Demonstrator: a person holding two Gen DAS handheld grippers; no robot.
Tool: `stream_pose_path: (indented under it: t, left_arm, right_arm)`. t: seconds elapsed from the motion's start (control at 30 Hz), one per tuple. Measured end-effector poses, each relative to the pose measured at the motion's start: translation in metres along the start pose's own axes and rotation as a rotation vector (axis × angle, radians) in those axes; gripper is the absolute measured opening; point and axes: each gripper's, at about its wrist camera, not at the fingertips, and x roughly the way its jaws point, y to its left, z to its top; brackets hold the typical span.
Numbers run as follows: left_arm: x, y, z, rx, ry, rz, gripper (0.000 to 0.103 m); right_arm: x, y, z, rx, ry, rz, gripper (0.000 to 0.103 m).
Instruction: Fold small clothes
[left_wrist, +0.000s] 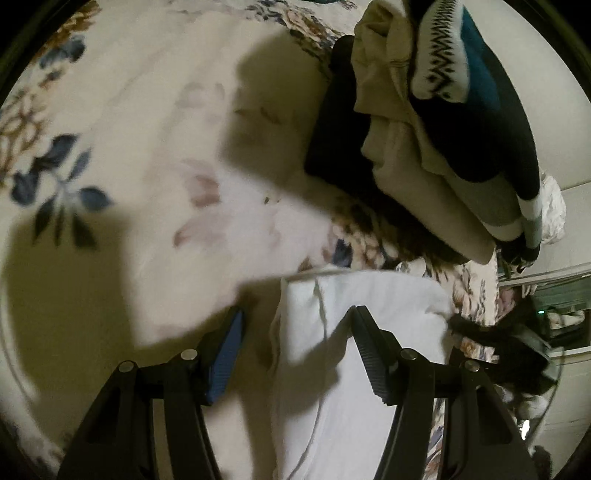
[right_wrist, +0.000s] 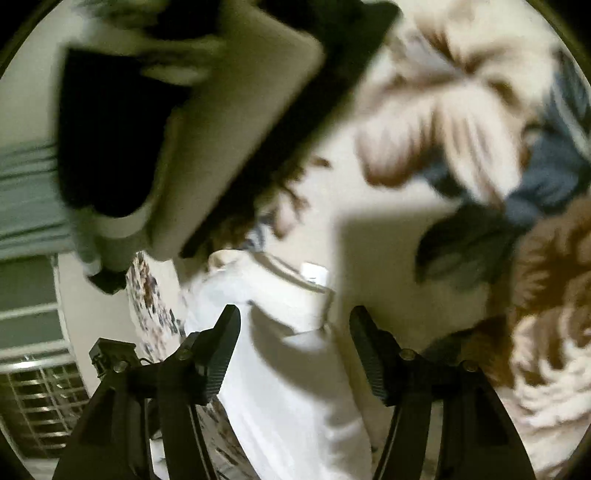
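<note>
Lying limp on the floral bedspread (left_wrist: 122, 122), the white garment (left_wrist: 332, 369) looks light, soft and slack; best pinched at an edge. Left gripper (left_wrist: 297, 317) and right gripper (right_wrist: 293, 317) hover over it, jaws apart, holding nothing. Folded clothes (left_wrist: 424, 122) are stacked beyond.

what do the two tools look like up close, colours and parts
Both are black plastic with two long tapered fingers, ribbed pads and round silver pins at the joints. The left tool has one blue ribbed pad and one black. The right tool has black pads on both fingers and a small black boxy part beside its left finger. No sleeves or hands show.
</note>
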Motion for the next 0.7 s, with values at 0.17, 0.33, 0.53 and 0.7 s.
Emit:
stream_pose_path:
  t: [0.17, 0.33, 0.53, 0.7]
  left_arm:
    - [0.001, 0.001, 0.009, 0.001, -0.012, -0.018, 0.058]
    - [-0.006, 0.004, 0.009, -0.014, -0.007, -0.033, 0.058]
    - [-0.013, 0.007, 0.010, -0.013, 0.012, -0.064, 0.058]
    - [0.007, -0.001, 0.015, 0.017, 0.038, -0.086, 0.065]
  right_arm:
    - [0.001, 0.007, 0.024, 0.024, -0.121, 0.038, 0.008]
    - [-0.008, 0.028, 0.032, -0.073, -0.168, -0.084, 0.003]
    - [-0.025, 0.020, 0.026, -0.052, -0.151, -0.089, 0.053]
    - [0.002, 0.004, 0.008, -0.083, -0.024, -0.007, 0.063]
